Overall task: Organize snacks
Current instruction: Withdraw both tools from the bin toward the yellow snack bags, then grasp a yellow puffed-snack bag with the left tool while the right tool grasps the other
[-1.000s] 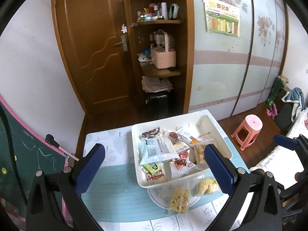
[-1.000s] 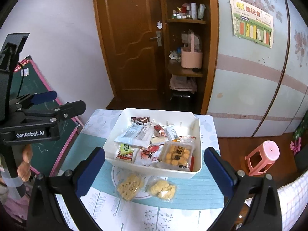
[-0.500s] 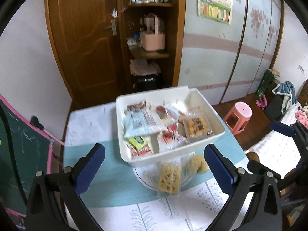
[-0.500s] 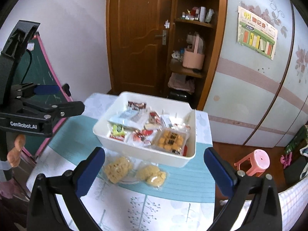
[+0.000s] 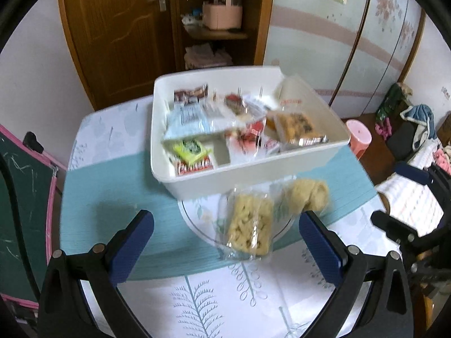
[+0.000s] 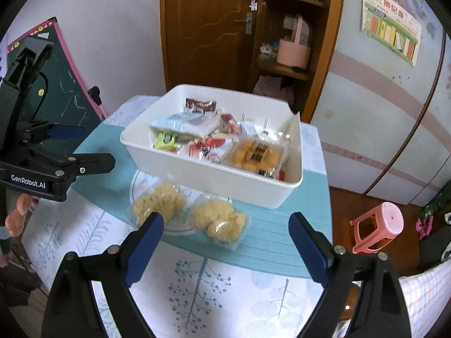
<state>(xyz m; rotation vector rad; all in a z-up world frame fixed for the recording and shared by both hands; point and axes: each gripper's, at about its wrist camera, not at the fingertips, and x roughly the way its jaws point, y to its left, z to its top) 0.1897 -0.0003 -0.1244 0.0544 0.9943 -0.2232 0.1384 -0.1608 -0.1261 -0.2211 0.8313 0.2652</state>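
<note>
Two clear snack packets lie on the table [image 5: 93, 191], just in front of the white bin [image 5: 253, 169]. The flat rectangular packet [image 5: 249, 231] sits ahead between the left gripper [image 5: 225, 239] fingers, long axis running away from them. The lumpy packet [image 6: 218, 221] faces the right gripper [image 6: 225, 239]. Both grippers gape, empty.

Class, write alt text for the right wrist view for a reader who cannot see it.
Two clear snack packets lie on the table before a white bin full of snacks. The open right tool hangs above them, holding nothing; the left tool is at the left edge.
</note>
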